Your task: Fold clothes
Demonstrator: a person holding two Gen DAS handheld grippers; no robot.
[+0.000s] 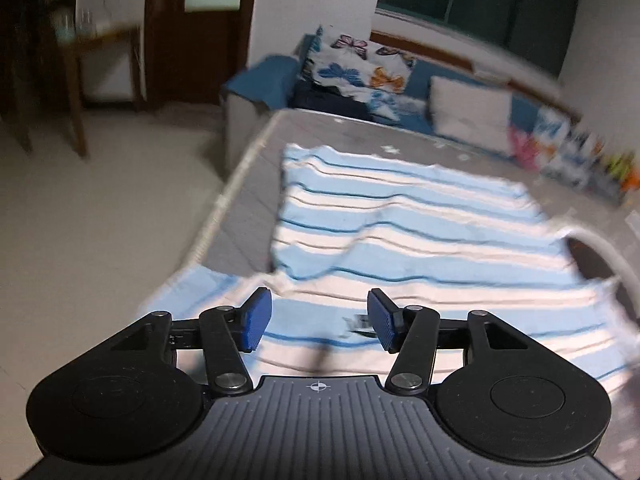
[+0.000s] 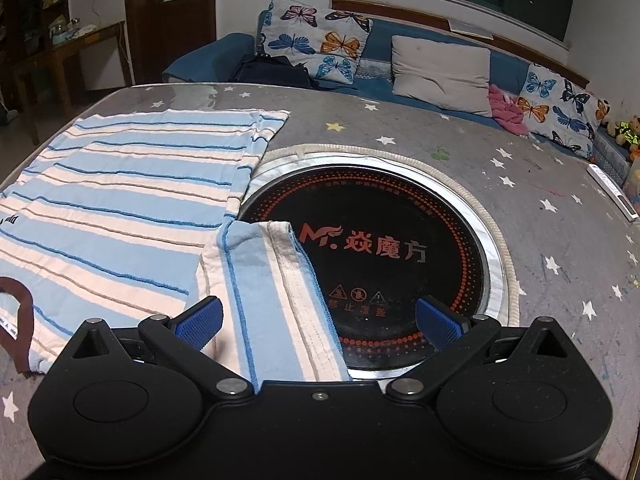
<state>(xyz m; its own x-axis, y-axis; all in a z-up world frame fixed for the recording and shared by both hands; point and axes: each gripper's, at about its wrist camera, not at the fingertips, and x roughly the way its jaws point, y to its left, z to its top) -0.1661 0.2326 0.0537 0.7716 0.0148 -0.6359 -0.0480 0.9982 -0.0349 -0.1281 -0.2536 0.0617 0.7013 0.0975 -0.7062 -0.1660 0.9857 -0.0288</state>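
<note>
blue-white striped shirt (image 2: 120,200), grey starred tablecloth (image 2: 540,184)

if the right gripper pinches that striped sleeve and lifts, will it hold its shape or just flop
Probably flop: the striped shirt is soft knit, rippled and lying limp on the table. The sleeve already bends over the black cooktop, so it should drape from the right gripper. It looks light, and may drag the body along.

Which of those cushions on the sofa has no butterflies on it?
The plain grey cushion in the middle; the butterfly cushion to its left and another to its right are both patterned.
</note>
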